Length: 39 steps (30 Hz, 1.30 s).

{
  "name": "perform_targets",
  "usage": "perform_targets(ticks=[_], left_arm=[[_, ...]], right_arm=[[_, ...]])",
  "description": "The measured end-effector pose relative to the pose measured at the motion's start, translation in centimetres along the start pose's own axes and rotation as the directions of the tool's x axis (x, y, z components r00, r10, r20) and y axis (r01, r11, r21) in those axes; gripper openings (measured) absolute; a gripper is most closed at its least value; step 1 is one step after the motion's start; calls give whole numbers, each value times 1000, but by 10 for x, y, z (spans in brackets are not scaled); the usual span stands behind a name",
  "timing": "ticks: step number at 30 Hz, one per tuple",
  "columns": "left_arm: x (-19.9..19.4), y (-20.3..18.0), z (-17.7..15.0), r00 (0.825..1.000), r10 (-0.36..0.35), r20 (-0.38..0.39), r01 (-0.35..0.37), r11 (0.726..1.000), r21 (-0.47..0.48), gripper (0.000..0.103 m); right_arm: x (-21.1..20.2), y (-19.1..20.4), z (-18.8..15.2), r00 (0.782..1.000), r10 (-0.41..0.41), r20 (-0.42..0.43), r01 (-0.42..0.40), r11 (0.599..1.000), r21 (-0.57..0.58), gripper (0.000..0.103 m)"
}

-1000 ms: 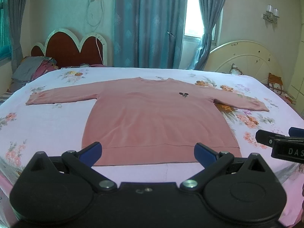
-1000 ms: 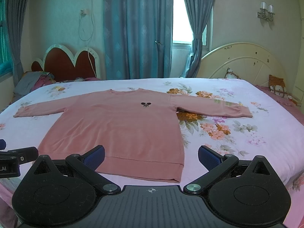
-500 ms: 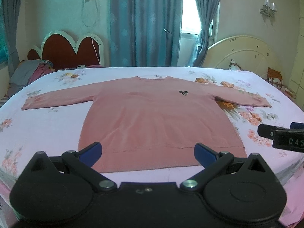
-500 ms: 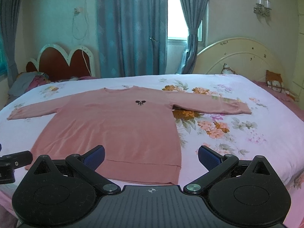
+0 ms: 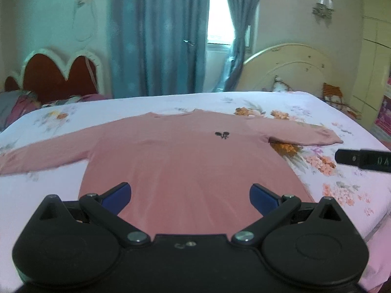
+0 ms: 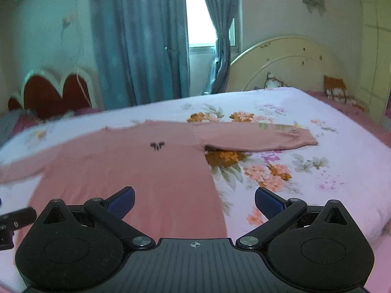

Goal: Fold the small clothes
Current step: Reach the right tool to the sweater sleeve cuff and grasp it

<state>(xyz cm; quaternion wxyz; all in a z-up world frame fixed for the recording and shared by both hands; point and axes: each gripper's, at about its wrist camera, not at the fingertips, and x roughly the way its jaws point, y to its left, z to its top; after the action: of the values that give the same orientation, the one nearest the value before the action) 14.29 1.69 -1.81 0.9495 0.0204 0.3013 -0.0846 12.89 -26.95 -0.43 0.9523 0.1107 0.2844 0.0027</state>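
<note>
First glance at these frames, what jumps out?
The pink long-sleeved top spread flat, sleeves out, in the middle of the floral bedsheet, a small dark emblem on its chest. Close to each camera, the left gripper and right gripper hover over its lower part with jaws wide apart, holding nothing. Behind, teal curtains frame a bright window.

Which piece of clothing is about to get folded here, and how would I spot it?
Find the big bed with the pale floral sheet. Spread flat across its middle lies a pink long-sleeved top, sleeves stretched out to both sides. A small dark emblem on the chest marks it, and it is the only garment laid out; the other clothes sit heaped by the red headboard.
</note>
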Motion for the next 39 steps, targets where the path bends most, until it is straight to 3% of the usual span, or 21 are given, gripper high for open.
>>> perform_targets(ticks=[2,4,10,15,18,23,25,31,35,39], left_arm=[[13,11,5,998,-51,-42,50,999,-20,103],[18,22,6,995,-98,-33,96,994,-48,103],[49,21,14,995,-82,-60,81,996,-22,103],[80,13,32,995,-85,-50,83,996,-38,103],[102,3,43,994,-90,-54,87,995,-52,103],[146,-17,56,996,-44,-84,37,996,-80,103],[164,-28,61,993,-29,-111,20,996,-83,103],[212,-68,80,986,39,-160,-48,998,-49,103],[232,-91,91,984,50,-170,-59,997,-48,103],[242,-106,96,983,48,-179,-53,998,-24,103]], right_arm=[[14,-7,2,1000,19,-1,-19,998,60,103],[24,-13,5,1000,24,-12,-23,994,103,103],[42,-36,24,999,-46,17,43,987,155,103],[73,-82,40,995,-93,30,84,972,220,102],[97,-119,50,991,-134,13,125,952,279,51],[145,-194,63,990,-142,1,132,919,372,51],[172,-231,66,991,-133,-20,129,896,424,31],[245,-316,63,987,-129,-97,161,826,540,30],[273,-344,54,988,-103,-113,151,782,605,30],[281,-352,54,992,-88,-85,122,773,622,30]])
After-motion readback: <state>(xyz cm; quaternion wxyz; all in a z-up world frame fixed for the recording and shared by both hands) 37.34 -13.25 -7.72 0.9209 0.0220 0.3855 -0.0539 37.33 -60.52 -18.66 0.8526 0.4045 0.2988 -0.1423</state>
